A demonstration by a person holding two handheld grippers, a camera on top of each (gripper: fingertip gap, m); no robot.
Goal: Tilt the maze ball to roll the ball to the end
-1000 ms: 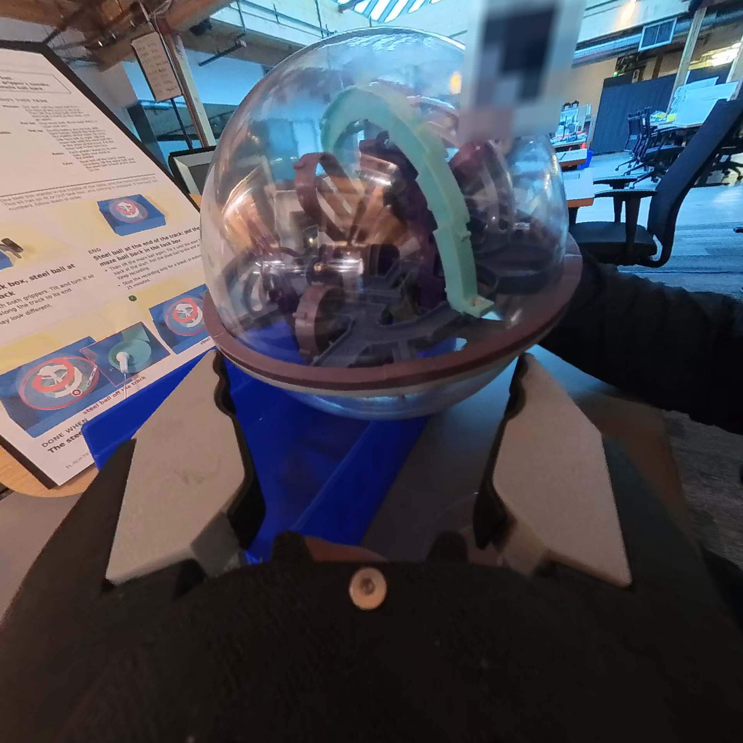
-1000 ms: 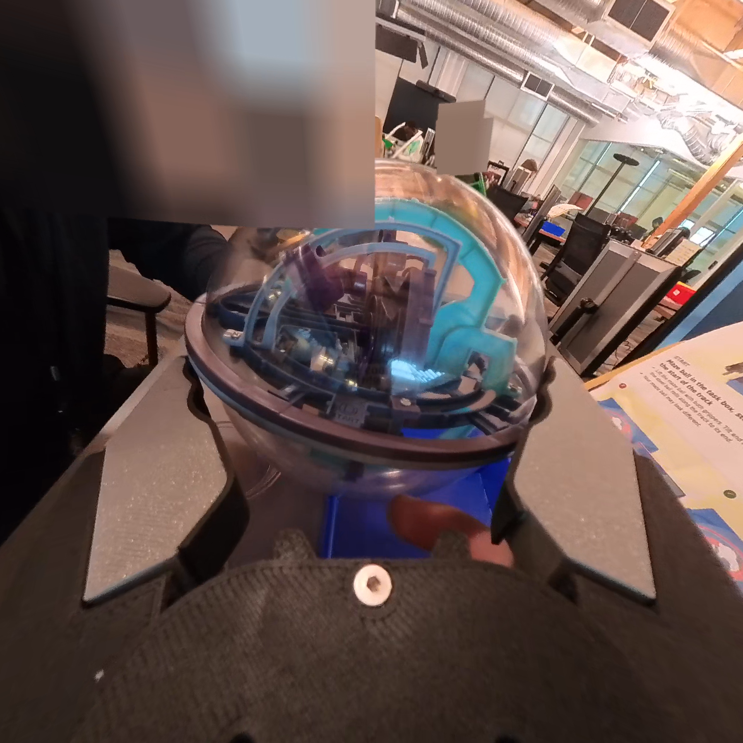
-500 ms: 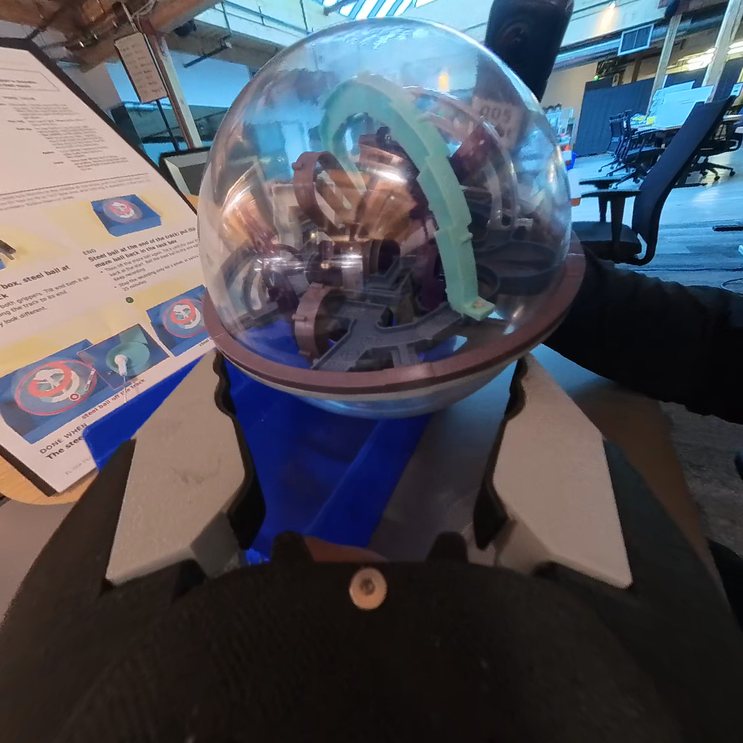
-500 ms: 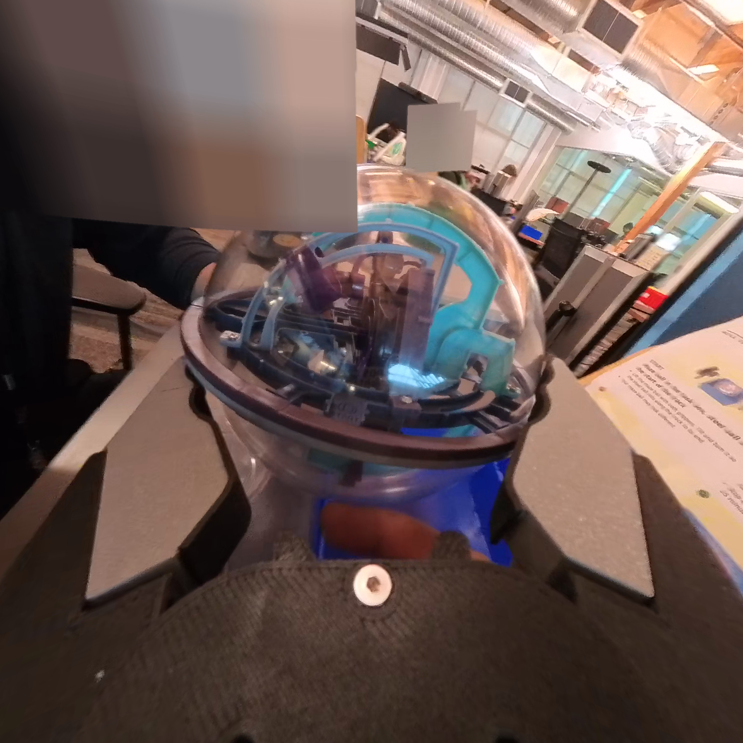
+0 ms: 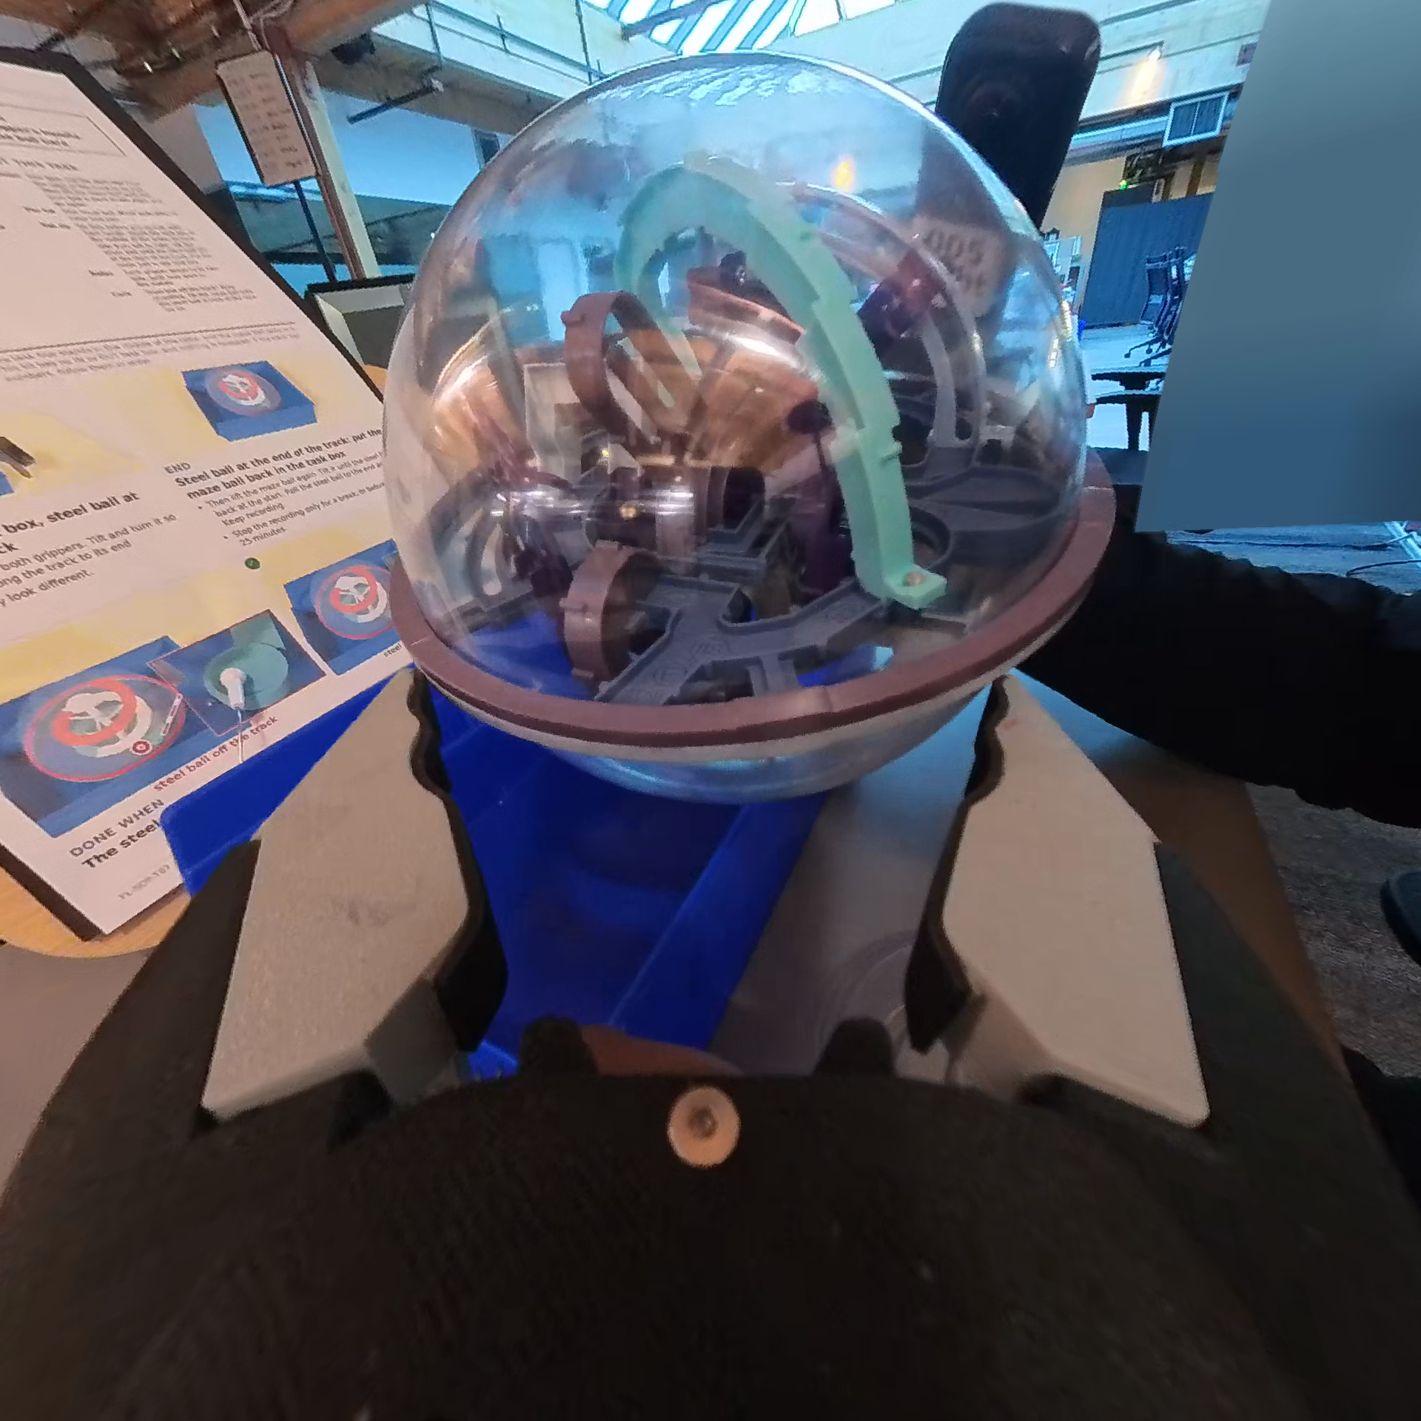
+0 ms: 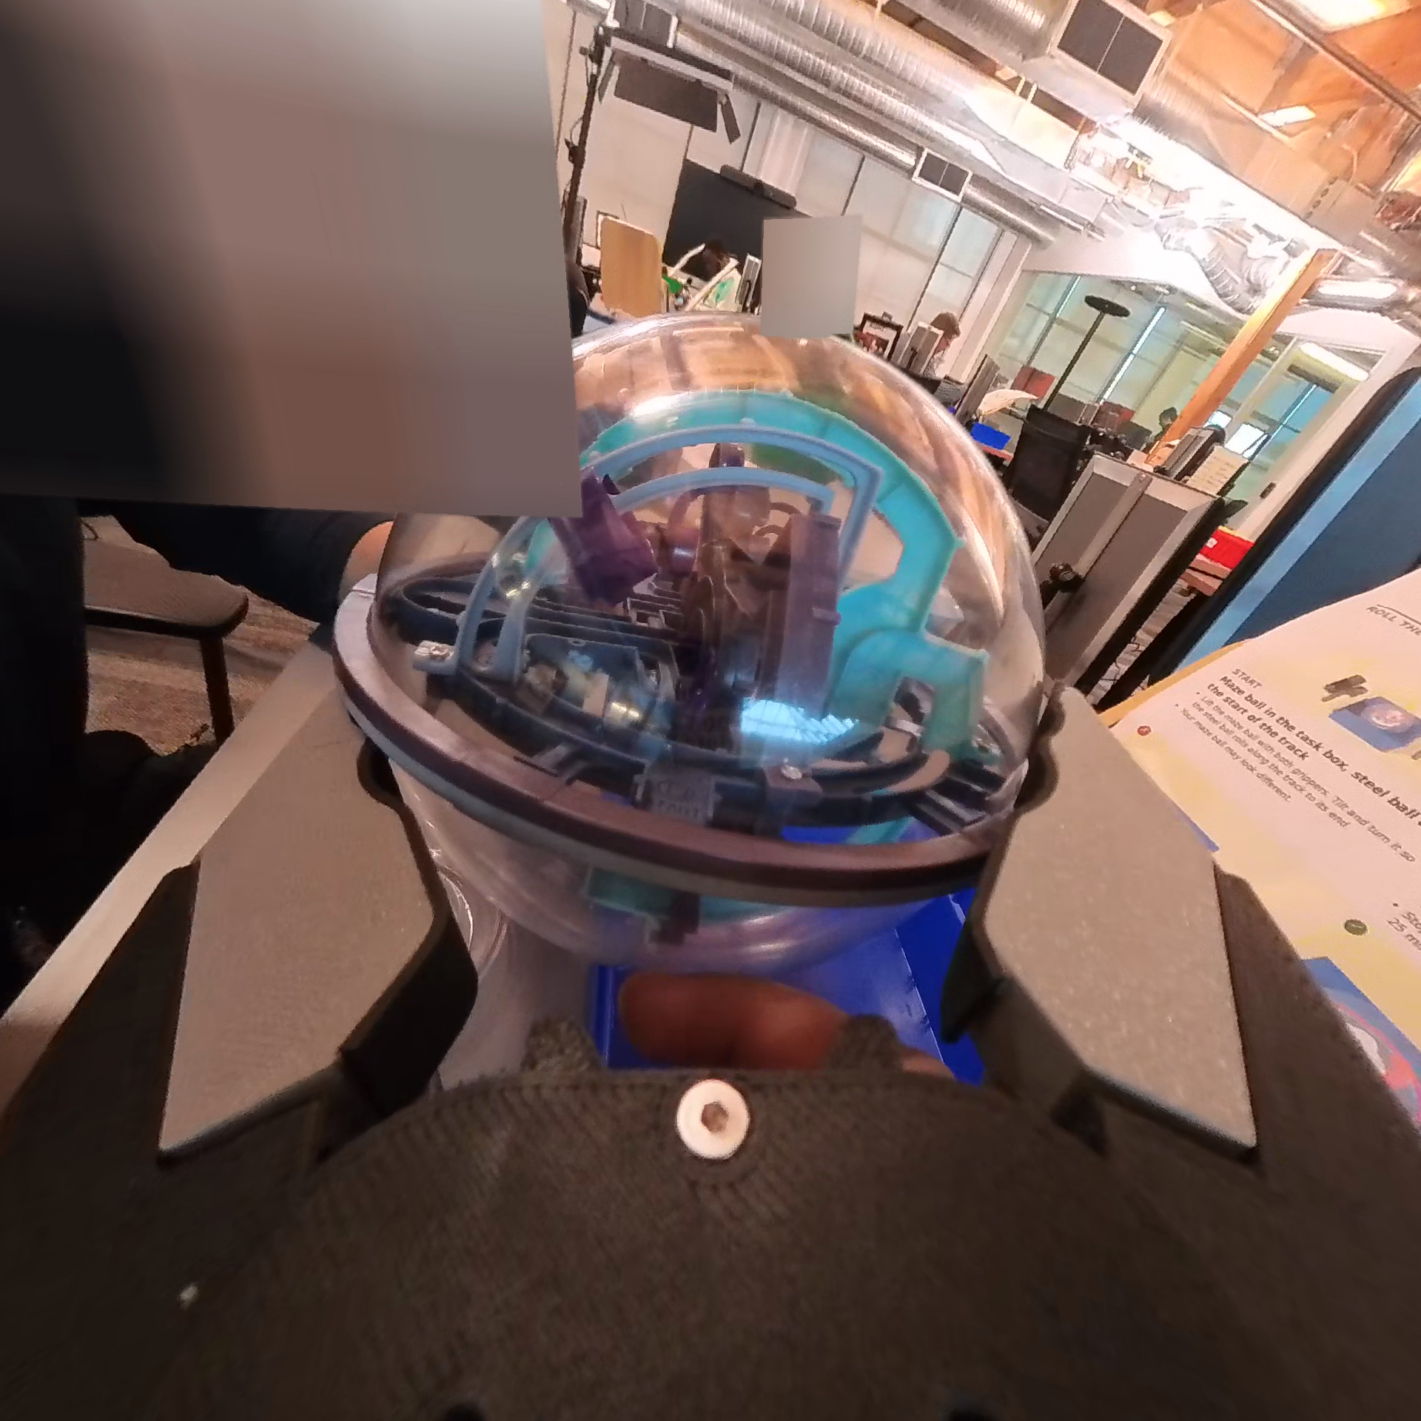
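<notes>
- Behind everything stretched an open office hall; nearer lay a grey table [image 5: 846, 884] carrying one blue box [image 5: 615, 884] and one printed instruction sheet [image 5: 154, 461].
- One maze ball [image 5: 730, 384], a clear sphere with a brown equator rim, sat lifted above the box, between both pairs of fingers.
- Left gripper [image 5: 703, 692] fingers [image 5: 346, 846] stood wide, clamped on its lower half; right gripper [image 6: 703, 738] fingers [image 6: 1115, 884] likewise gripped it at the rim.
- Compared with a second before, the ball's rim had tilted slightly.
</notes>
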